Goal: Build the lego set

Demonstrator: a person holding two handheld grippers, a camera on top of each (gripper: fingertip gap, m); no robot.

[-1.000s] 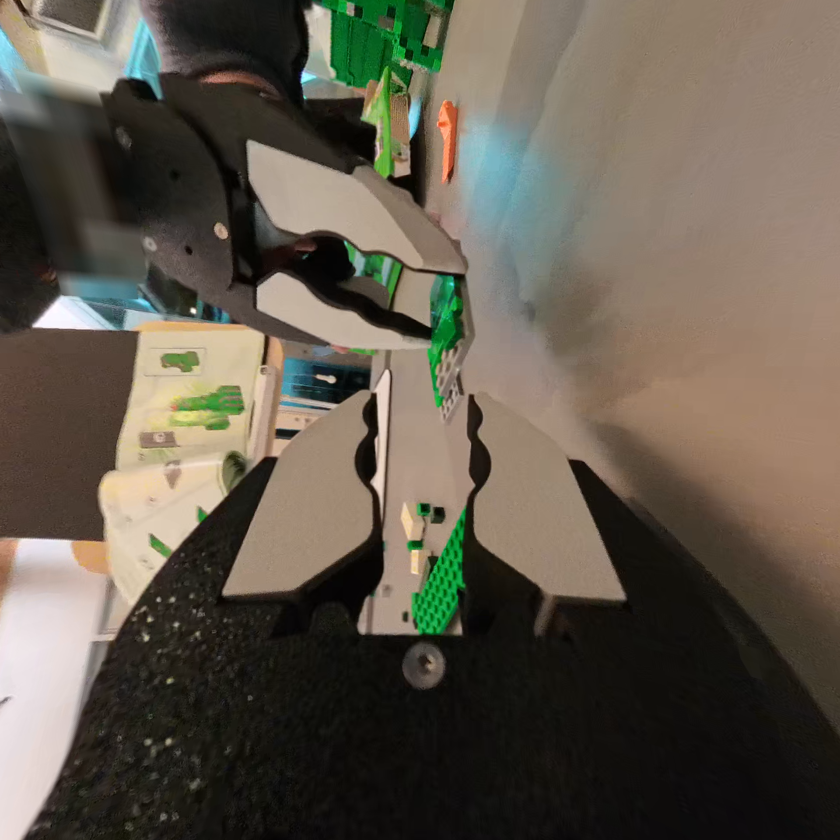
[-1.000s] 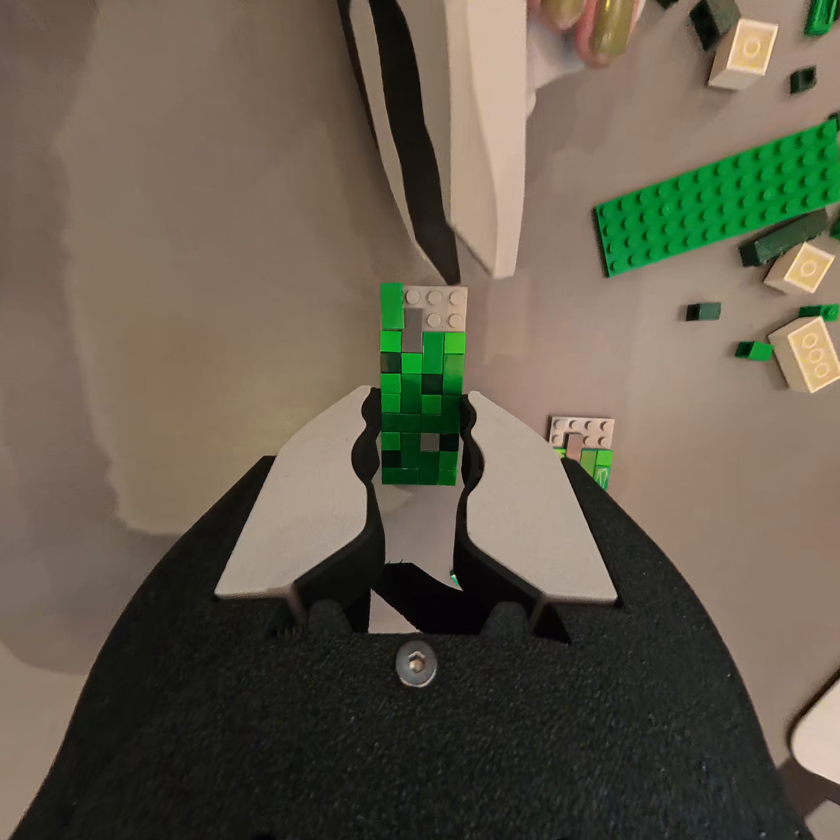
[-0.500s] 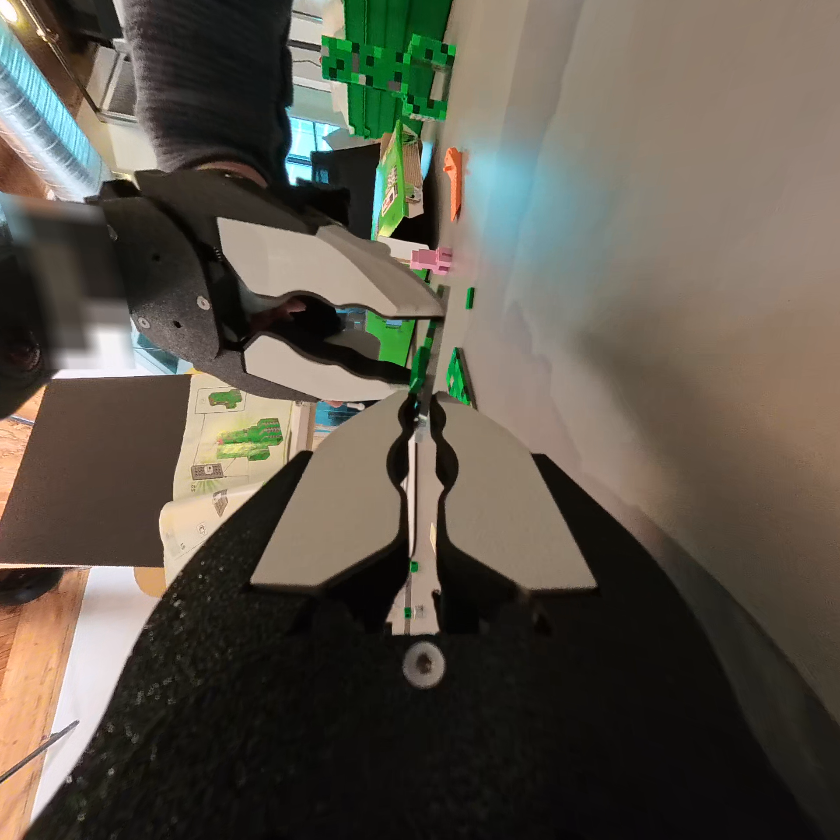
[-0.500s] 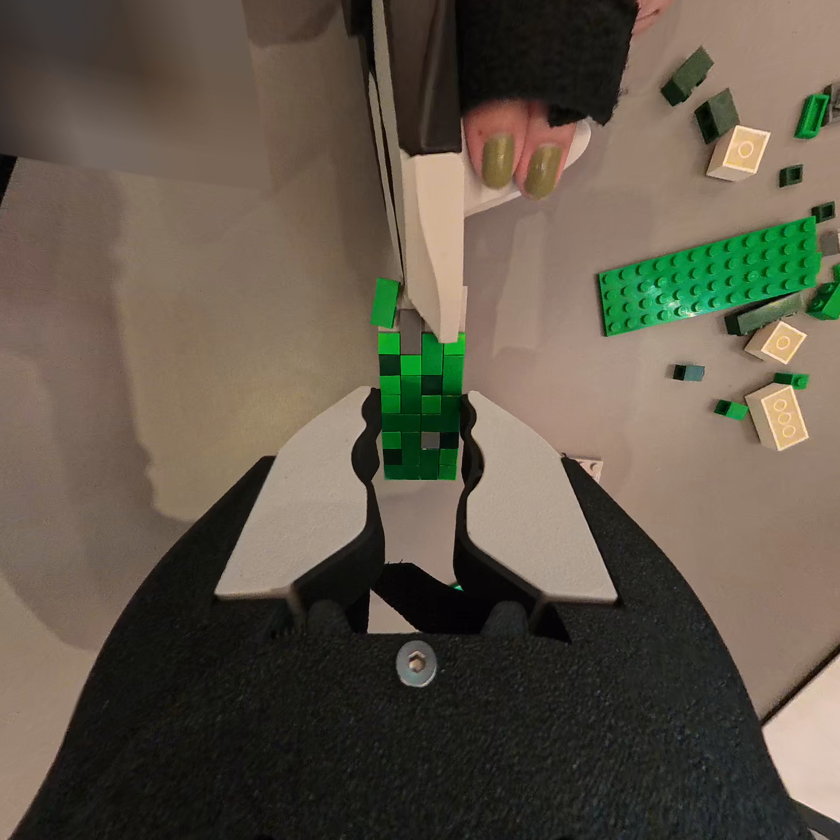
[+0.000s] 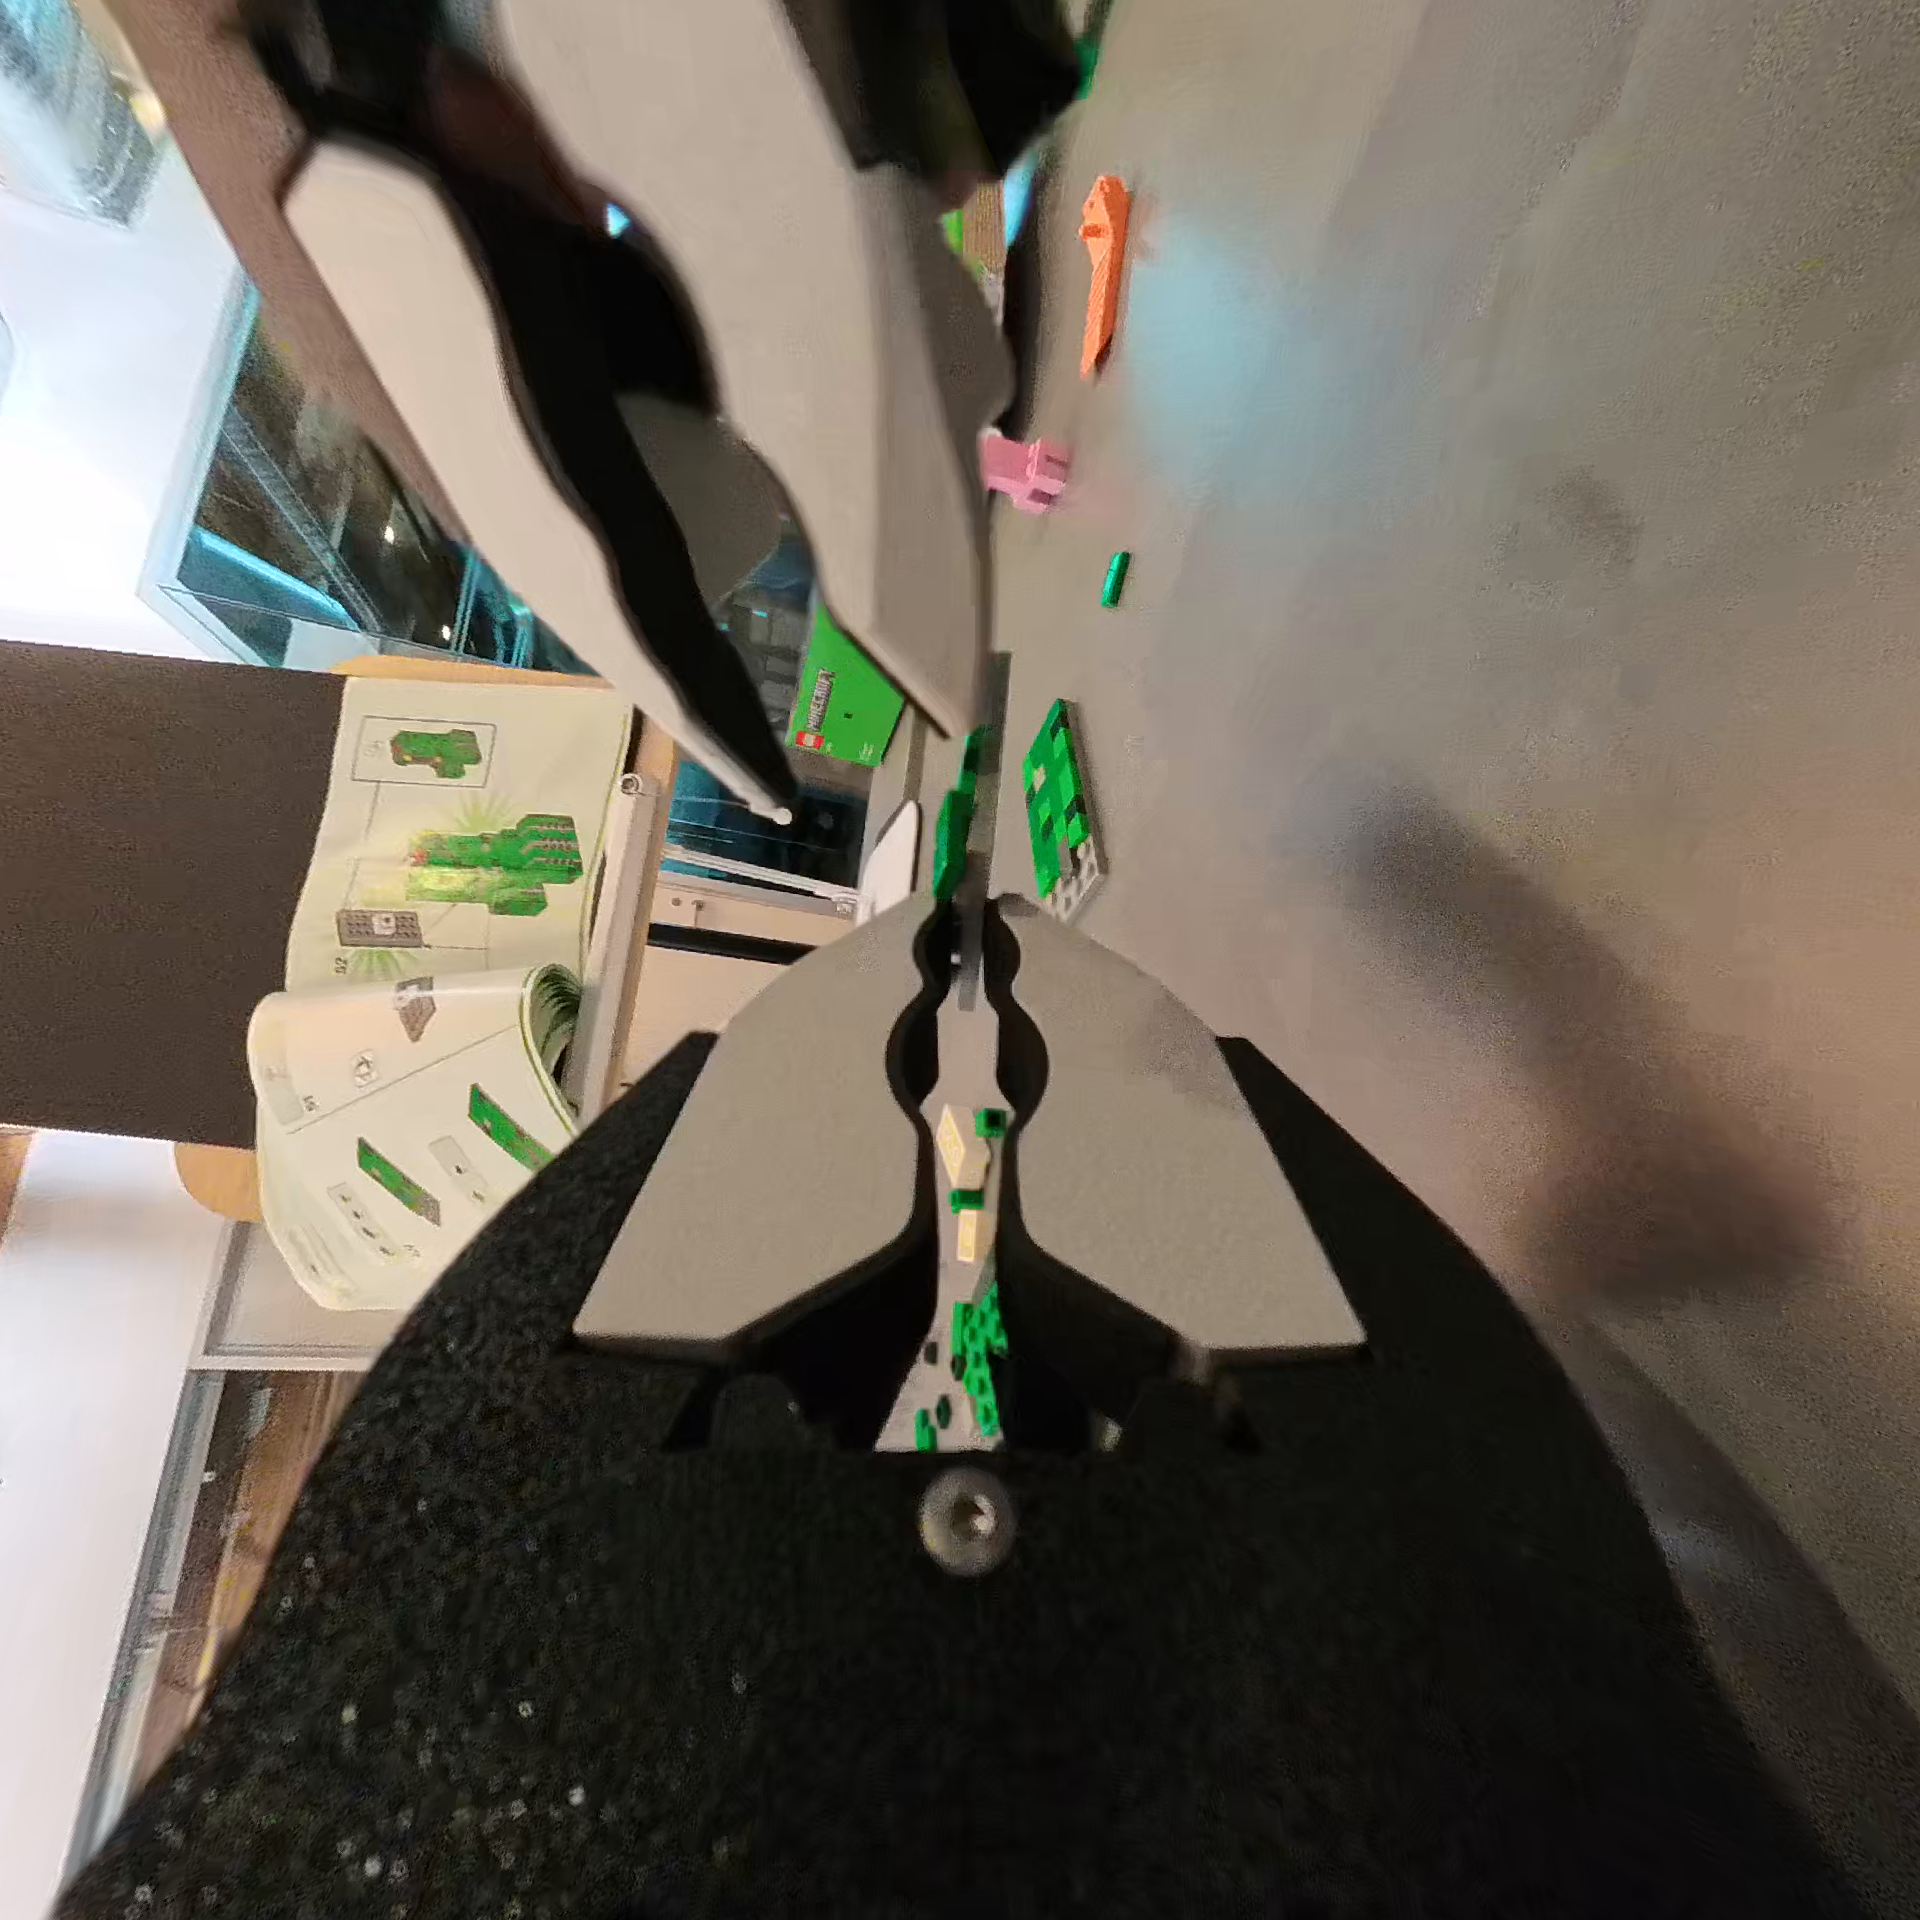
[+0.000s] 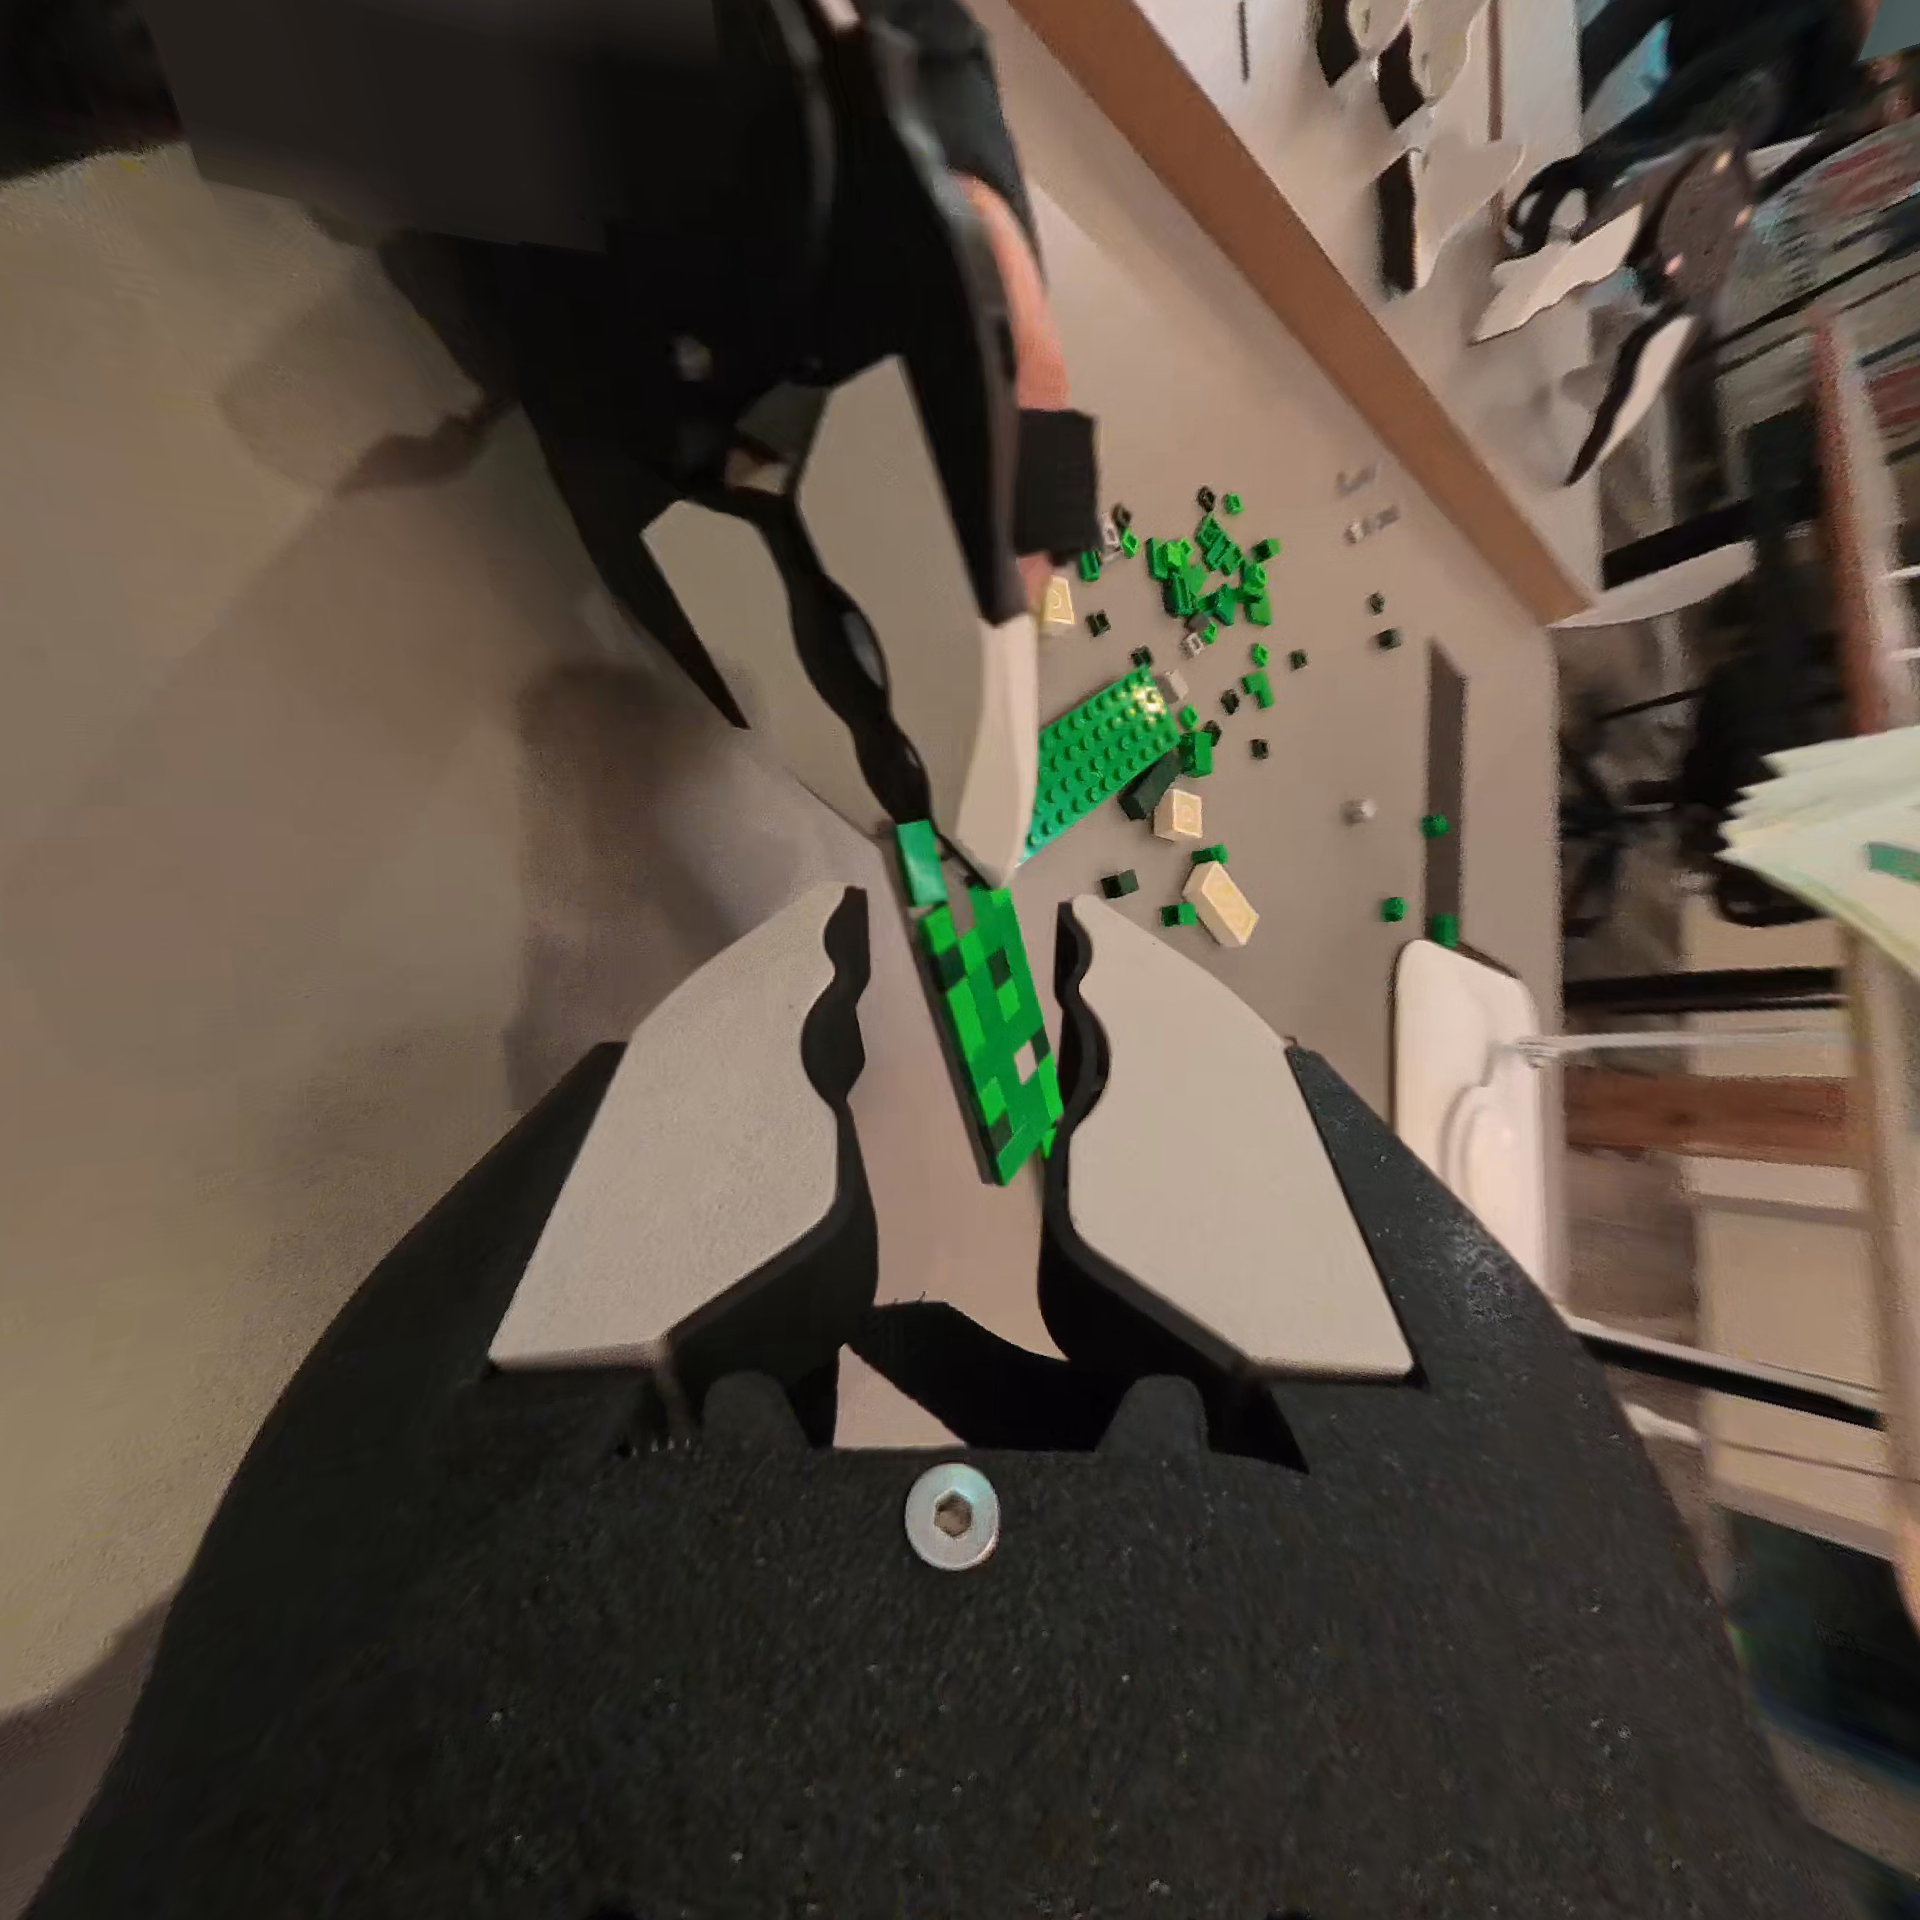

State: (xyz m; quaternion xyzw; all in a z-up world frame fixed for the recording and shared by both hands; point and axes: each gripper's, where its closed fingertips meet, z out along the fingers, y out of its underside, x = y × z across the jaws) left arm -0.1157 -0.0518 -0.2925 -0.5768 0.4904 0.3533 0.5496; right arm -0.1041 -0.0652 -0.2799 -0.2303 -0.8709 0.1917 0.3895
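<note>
A flat plate covered in green tiles (image 6: 992,1023), grey at one end, is held off the grey table (image 5: 1455,623). My left gripper (image 5: 968,920) is shut on its thin grey end, seen edge-on (image 5: 968,966). In the right wrist view the left gripper (image 6: 961,847) pinches the plate's far end beside a loose-looking green tile (image 6: 920,862). My right gripper (image 6: 961,902) is open around the plate. The plate stands tilted between the fingers, close to the right finger (image 6: 1164,1091) and clear of the left finger (image 6: 727,1091).
A second green tiled plate (image 5: 1060,810) lies on the table near a pink piece (image 5: 1023,473) and an orange piece (image 5: 1103,270). An open instruction booklet (image 5: 436,935) stands at left. A green baseplate (image 6: 1101,758), loose green bricks (image 6: 1210,571) and cream bricks (image 6: 1221,904) lie beyond.
My left gripper closed on the plate's grey end. Since then the right gripper's fingers have loosened and the plate has twisted between them. Both views have swung sharply.
</note>
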